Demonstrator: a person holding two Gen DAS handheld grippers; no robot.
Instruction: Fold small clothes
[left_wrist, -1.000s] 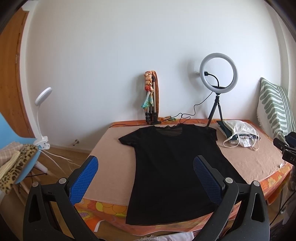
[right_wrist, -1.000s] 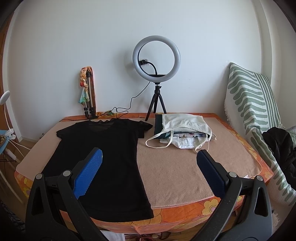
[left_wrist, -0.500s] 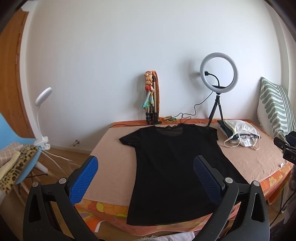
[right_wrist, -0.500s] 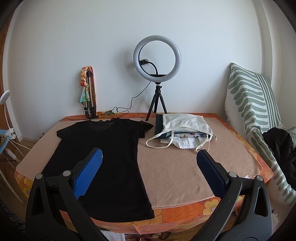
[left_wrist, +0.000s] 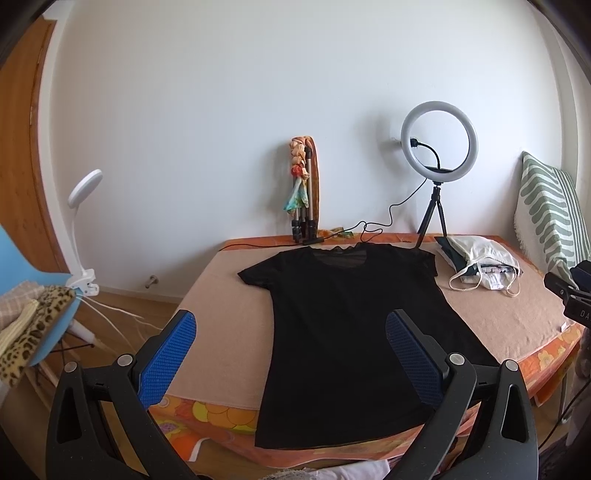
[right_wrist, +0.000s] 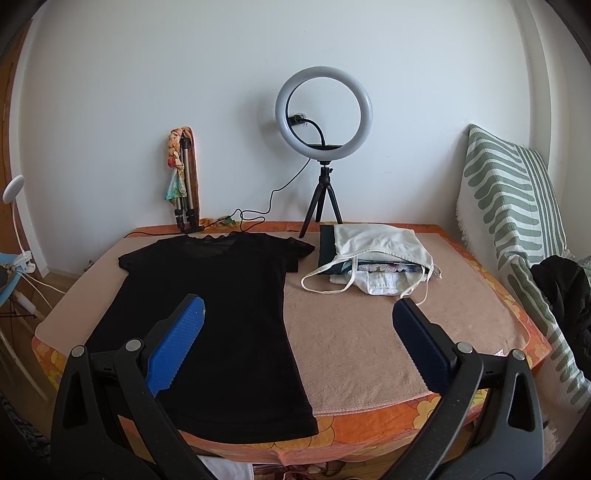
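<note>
A black short-sleeved cotton T-shirt (left_wrist: 351, 325) lies flat on the beige-covered surface (right_wrist: 362, 332), collar toward the wall, hem at the near edge. Both grippers hover wide open and empty: the left gripper (left_wrist: 291, 354) faces the hem squarely, the right gripper (right_wrist: 295, 350) sits off its right side.

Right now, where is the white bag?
In the right wrist view, the white bag lies at the back of the bed, right of the black T-shirt, below the ring light.
</note>
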